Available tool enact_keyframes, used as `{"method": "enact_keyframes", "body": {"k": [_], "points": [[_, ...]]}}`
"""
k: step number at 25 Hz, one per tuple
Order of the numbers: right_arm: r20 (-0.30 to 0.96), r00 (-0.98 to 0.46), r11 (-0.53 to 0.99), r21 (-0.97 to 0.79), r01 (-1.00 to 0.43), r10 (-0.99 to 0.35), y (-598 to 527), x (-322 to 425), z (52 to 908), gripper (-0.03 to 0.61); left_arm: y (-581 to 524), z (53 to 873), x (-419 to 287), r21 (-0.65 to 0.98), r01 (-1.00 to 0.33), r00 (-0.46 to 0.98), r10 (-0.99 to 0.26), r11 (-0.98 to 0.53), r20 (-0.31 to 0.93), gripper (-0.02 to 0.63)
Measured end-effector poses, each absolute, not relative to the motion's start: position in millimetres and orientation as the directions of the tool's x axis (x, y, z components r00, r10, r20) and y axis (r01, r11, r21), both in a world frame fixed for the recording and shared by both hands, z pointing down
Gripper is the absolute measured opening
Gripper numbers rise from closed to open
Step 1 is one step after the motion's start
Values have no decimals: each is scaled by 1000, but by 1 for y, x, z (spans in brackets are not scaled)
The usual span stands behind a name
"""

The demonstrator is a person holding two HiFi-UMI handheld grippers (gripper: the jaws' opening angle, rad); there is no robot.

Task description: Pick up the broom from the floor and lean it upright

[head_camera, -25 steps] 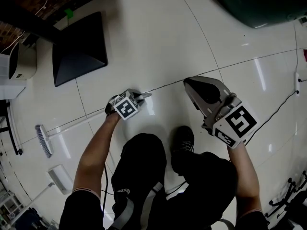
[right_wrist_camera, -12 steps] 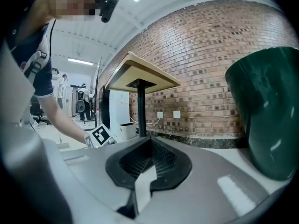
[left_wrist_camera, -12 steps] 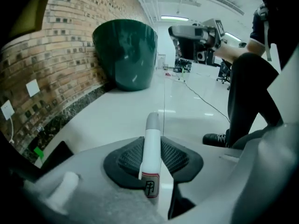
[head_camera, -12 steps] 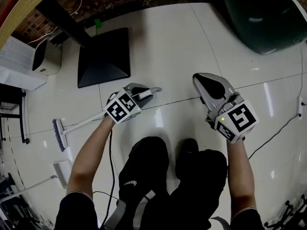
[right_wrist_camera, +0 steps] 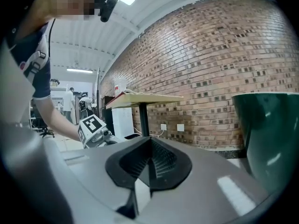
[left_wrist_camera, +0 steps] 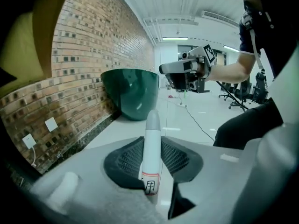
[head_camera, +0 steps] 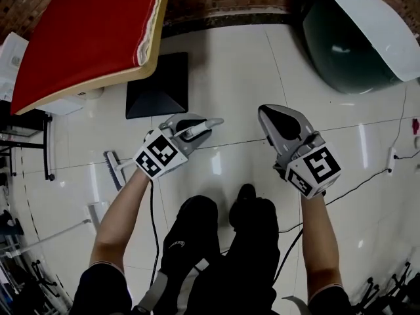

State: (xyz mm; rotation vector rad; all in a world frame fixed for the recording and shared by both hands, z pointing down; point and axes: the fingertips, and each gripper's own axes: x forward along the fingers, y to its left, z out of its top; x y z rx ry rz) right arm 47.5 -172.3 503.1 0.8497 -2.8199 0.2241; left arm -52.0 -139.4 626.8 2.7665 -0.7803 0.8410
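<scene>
Head view, left hand-held gripper (head_camera: 195, 127) clamps broom handle (left_wrist_camera: 152, 143), right hand-held gripper (right_wrist_camera: 149, 164) closed

The head view looked steeply down over the left gripper (head_camera: 197, 126) and right gripper (head_camera: 266, 113), with the green tub (head_camera: 341, 51) lying beyond them. The left gripper view rode close behind its jaws, facing the tub. The right gripper view faced the brick wall (right_wrist_camera: 210, 55) beside the tub. All three shared the tub.

Glossy white tiled floor (head_camera: 223, 64), black table base (head_camera: 157, 87), green tub (head_camera: 331, 48)
</scene>
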Motion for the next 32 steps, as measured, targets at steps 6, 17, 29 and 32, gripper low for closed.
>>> {"method": "enact_keyframes", "body": {"k": [6,17,29,32], "points": [[261,-835,834,-151,-530,-484,-170,39,418,2,-126,525,-60,1,-560,694,-468,-829,546,109],[236,-920,904,-223,-364,-312,-164,-14,301,2,-123,391,-126,-70,-795,471,-687,-602,553,106],[211,-971,970,-187,-153,-112,-146,-108,221,2,-72,318,-275,-110,-994,-40,-827,-27,560,103],[208,-974,973,-187,-135,-95,-144,-130,214,2,-66,313,-299,-65,-997,-75,-834,47,546,103]]}}
